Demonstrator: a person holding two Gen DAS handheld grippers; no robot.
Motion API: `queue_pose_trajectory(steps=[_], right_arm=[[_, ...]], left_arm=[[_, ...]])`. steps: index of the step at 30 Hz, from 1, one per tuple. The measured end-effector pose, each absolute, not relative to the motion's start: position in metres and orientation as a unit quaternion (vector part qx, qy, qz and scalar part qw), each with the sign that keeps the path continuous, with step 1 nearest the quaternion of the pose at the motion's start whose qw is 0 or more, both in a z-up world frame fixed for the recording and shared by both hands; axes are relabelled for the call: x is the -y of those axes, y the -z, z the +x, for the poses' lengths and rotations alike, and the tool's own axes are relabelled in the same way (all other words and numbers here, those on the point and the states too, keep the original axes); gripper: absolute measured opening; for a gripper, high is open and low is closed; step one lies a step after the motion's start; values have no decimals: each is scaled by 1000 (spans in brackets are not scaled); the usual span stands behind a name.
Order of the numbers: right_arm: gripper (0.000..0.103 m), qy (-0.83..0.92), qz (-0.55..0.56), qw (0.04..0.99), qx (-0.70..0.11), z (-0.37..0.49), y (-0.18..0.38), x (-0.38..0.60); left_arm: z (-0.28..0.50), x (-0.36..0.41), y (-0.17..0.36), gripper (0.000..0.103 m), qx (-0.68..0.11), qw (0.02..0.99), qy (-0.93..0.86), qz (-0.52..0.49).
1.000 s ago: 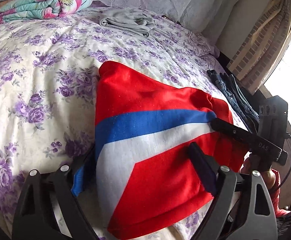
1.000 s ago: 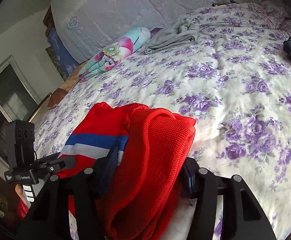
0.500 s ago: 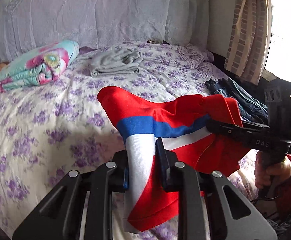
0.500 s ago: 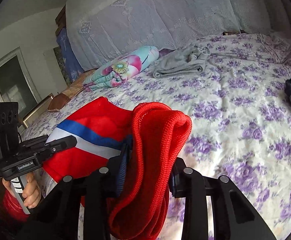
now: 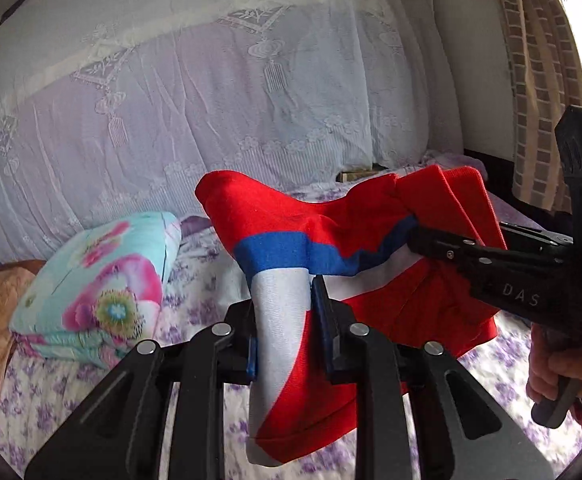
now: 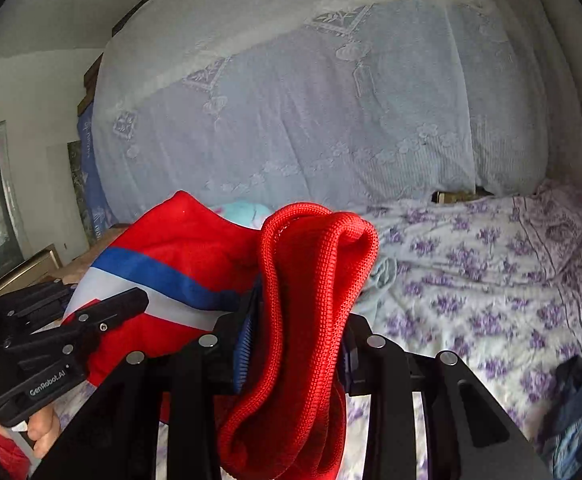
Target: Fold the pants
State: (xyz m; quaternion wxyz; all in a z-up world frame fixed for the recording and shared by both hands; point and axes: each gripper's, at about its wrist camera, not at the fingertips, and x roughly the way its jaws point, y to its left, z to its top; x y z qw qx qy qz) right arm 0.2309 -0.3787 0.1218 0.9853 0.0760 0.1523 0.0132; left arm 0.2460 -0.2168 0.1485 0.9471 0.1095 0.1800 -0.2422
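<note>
While the red pants point(image 5: 287, 216) hang in the air above the bed point(image 5: 195, 312), they stretch between the two grippers, clear of the flowered bedspread. A blue band and a white band cross the red cloth. The left gripper point(image 5: 283, 320) has its jaws narrowed onto the white-and-red part of the fabric, which is pinched between them and droops below. The right gripper point(image 6: 295, 344) has its jaws clamped on a thick bunch of the ribbed red waistband point(image 6: 315, 264), which loops up over the jaws and hangs down in front of them. Both pairs of jaws closed onto the cloth within the past second and sit steady on it now. In the left wrist view the right gripper point(image 5: 423, 240) reaches in from the right side, a hand point(image 5: 559, 368) wrapped around its handle; in the right wrist view the left gripper point(image 6: 131, 304) shows at the left, with a hand point(image 6: 43, 428) on its grip. Beyond the pants, a folded floral quilt point(image 5: 99, 288) lies on the bed to the left. A white lace cover point(image 5: 219, 100) drapes over the headboard end. A patterned curtain point(image 5: 539, 80) hangs at the right by a bright window. Dark blue jeans point(image 6: 575, 412) lie at the bed's right edge.
</note>
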Motion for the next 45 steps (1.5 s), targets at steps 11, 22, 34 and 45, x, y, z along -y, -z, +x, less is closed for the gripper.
queue_pose_trajectory(steps=[11, 22, 34, 45], right_arm=[[34, 11, 165, 978, -128, 425, -55, 424], [64, 71, 84, 979, -170, 463, 5, 426], [62, 60, 8, 991, -116, 437, 1, 385], [66, 115, -17, 986, -123, 435, 11, 384]], left_arm=[[439, 250, -84, 19, -214, 958, 192, 4], [498, 216, 3, 52, -287, 945, 148, -50], [469, 223, -19, 67, -251, 950, 185, -33], [496, 221, 14, 89, -304, 943, 131, -33]])
